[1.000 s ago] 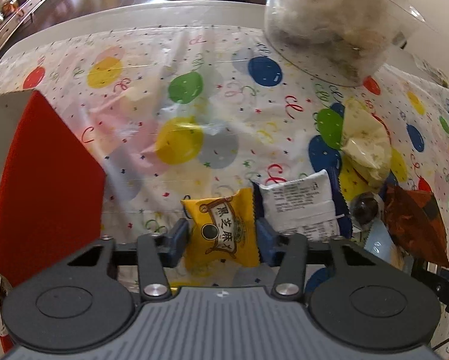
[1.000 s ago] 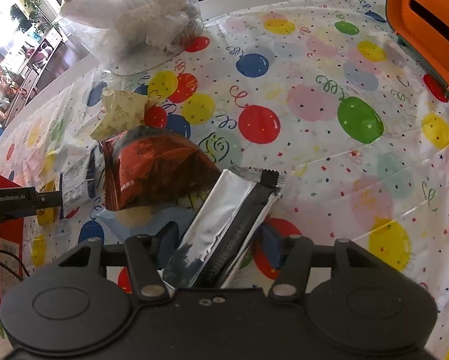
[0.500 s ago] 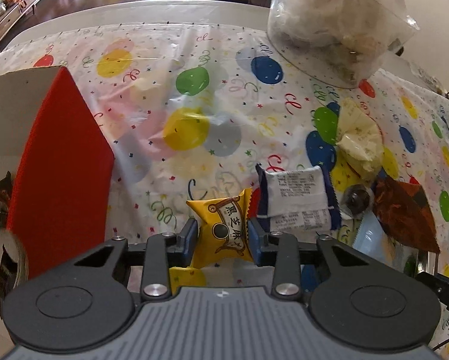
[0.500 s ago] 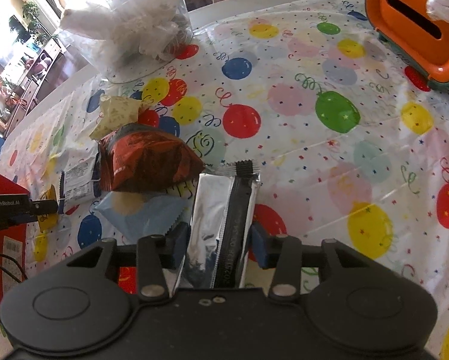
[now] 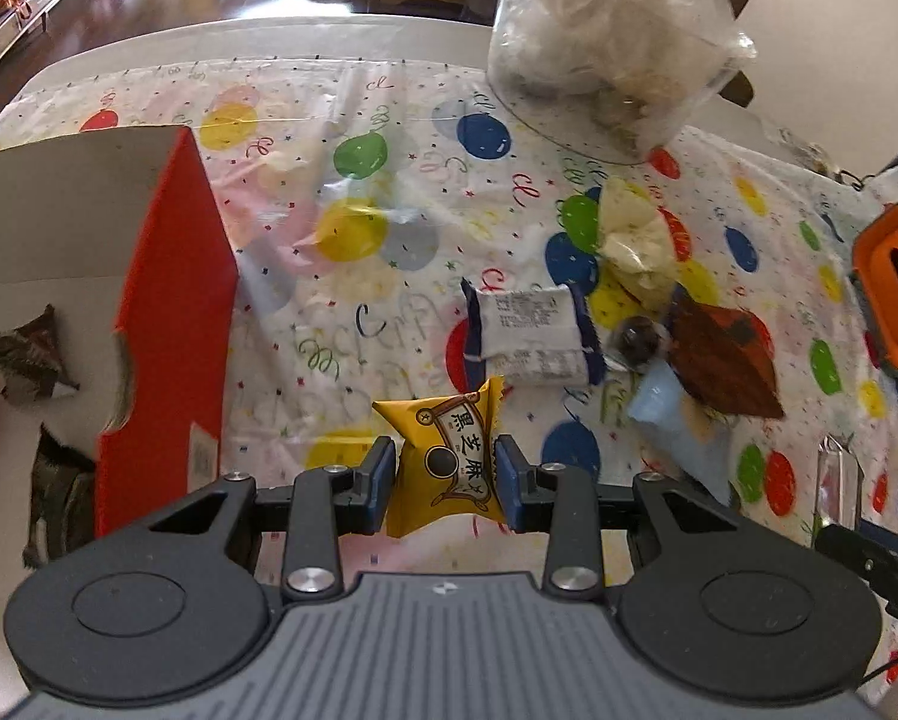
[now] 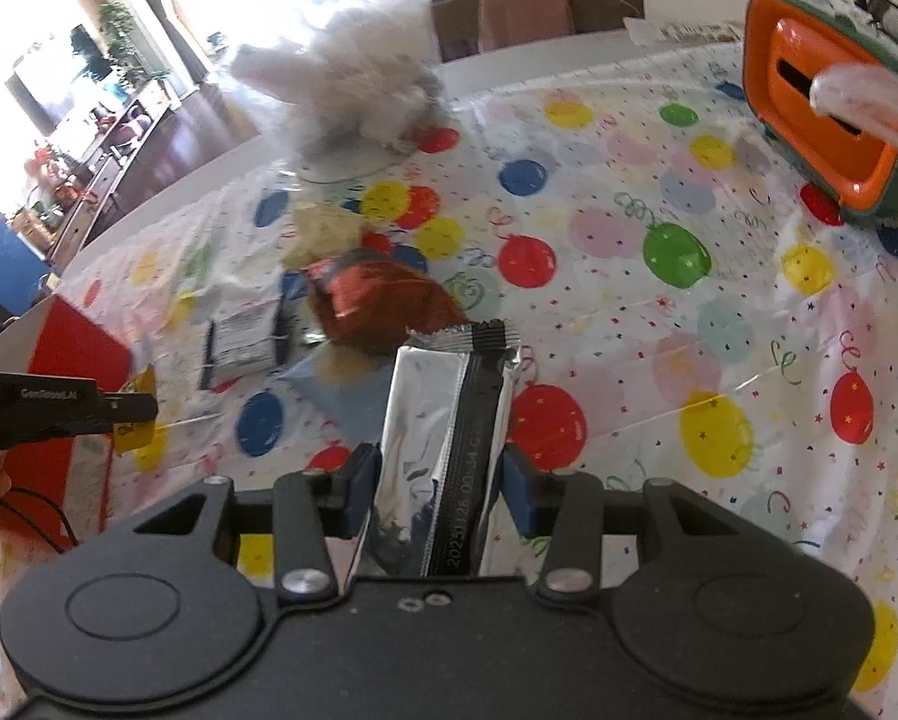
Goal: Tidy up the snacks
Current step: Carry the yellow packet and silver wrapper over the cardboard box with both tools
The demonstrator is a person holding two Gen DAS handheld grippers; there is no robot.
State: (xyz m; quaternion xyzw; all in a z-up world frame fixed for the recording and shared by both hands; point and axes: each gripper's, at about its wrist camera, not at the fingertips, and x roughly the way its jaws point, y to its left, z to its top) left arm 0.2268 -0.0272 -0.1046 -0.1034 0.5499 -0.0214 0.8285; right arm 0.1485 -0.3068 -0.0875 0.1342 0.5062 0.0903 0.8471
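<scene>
My left gripper [image 5: 447,474] is shut on a small yellow snack packet [image 5: 446,462], held above the balloon-print tablecloth [image 5: 341,312]. To its left stands a red cardboard box [image 5: 173,312] with an open top and dark wrappers inside. My right gripper [image 6: 440,480] is shut on a long silver and black snack bar [image 6: 449,438], lifted off the cloth. A white and blue packet [image 5: 529,336], a dark red foil bag [image 5: 721,363], a light blue packet [image 5: 676,426] and a pale yellow wrapper [image 5: 631,234] lie in a cluster between the two grippers.
A clear plastic bag of white items [image 5: 604,42] sits at the far edge of the table. An orange and green container [image 6: 826,120] stands at the far right. The left gripper's side [image 6: 59,402] shows at the left of the right wrist view.
Both grippers closed on their snacks and rose off the table. The left one moved toward the red box with the yellow packet. The right one lifted the silver bar upright.
</scene>
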